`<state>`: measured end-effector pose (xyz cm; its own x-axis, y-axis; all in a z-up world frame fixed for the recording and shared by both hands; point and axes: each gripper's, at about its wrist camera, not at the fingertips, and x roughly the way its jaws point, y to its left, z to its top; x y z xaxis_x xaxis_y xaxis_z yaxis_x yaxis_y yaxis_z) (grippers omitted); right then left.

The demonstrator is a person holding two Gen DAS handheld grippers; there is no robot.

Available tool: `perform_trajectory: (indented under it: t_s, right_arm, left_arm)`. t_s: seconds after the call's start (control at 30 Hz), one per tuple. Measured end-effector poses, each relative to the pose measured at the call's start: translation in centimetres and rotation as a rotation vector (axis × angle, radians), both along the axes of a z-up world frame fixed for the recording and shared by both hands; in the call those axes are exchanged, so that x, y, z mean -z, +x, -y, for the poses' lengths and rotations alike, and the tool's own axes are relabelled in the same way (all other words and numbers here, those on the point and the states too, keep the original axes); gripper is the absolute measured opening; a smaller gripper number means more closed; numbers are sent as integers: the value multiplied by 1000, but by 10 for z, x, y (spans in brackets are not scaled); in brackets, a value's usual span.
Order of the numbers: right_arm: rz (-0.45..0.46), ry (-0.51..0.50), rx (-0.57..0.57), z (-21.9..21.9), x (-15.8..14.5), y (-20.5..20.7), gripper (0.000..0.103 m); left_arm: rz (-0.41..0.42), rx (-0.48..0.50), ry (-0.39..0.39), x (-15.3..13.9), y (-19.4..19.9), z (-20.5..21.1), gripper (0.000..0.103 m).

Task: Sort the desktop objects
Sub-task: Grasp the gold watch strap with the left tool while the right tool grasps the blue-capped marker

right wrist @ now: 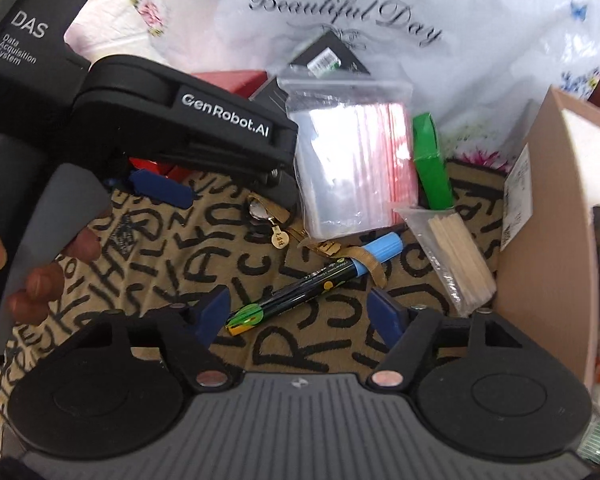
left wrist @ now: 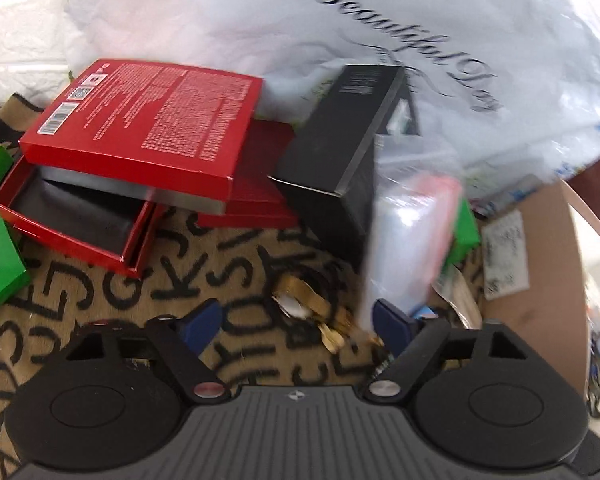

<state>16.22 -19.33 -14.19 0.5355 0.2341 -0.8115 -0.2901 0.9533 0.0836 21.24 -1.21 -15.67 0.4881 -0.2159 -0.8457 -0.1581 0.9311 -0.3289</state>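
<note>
Left gripper (left wrist: 300,322): fingers spread wide, holding nothing, above a gold watch (left wrist: 320,312) lying on the letter-patterned cloth (left wrist: 100,300) that covers the tabletop. Right gripper (right wrist: 300,314): fingers likewise wide and empty, above a marker pen (right wrist: 300,286) with a blue cap. The watch lies just beyond the marker pen, its strap passing under the cap end. A bag of zip pouches (right wrist: 352,164) stands behind the pen, a green box (right wrist: 430,160) beside it. A packet of wooden sticks (right wrist: 456,256) lies to the pen's right, against a cardboard box (right wrist: 540,220). Left of the watch: red boxes (left wrist: 140,128), one open; a black box (left wrist: 340,136) crowds close behind.
</note>
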Motion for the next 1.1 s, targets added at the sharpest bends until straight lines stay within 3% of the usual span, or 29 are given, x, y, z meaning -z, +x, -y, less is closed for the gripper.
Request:
perform_trajectory:
  t_s: [0.13,0.23,0.33,0.37,0.4,0.5,0.57,0.67,0.77,0.93,1.03,1.1]
  right_arm:
    - [-16,6,20,1,10,5,67]
    - [-39,4,36,4,18,8,61]
    - [-51,34,32,8,21,8,48]
    - [-54,31,22,8,20,7,30]
    - [-65,10,14,6,22,7,23]
    - [-91,17,8,10,23,1,17]
    - [-72,25,9,11,19,-5,17]
    - [-44,49,23,12,10,-5,20]
    - [-22,44,34,9,6,1,44]
    - [-43,40,52,-3,17,17,46]
    - [-73,29,48,-7,27,20,45]
    - [-62,0,28,-6,26,14,37]
  left_arm:
    - [-6,-30,-20,10,8,-5,70]
    - [-19,-36,-9,17,11,-4,57]
    - [-7,-42,21,16,8,-5,32]
    - [-3,-42,-8,16,6,-8,20]
    - [-8,-50,-41,17,3,-11,19]
    - [-5,-47,-33,14,-12,-13,16]
    - [-12,-53,-42,12,-26,-15,6]
    - [-30,-89,-40,12,-48,-24,6]
    - [-56,-141,-67,14,-72,-40,6]
    - [-50,-189,-117,6,-81,-57,7]
    - [-29,-181,-118,2,-62,-49,21]
    - [-1,-161,-108,-3,-51,-41,36]
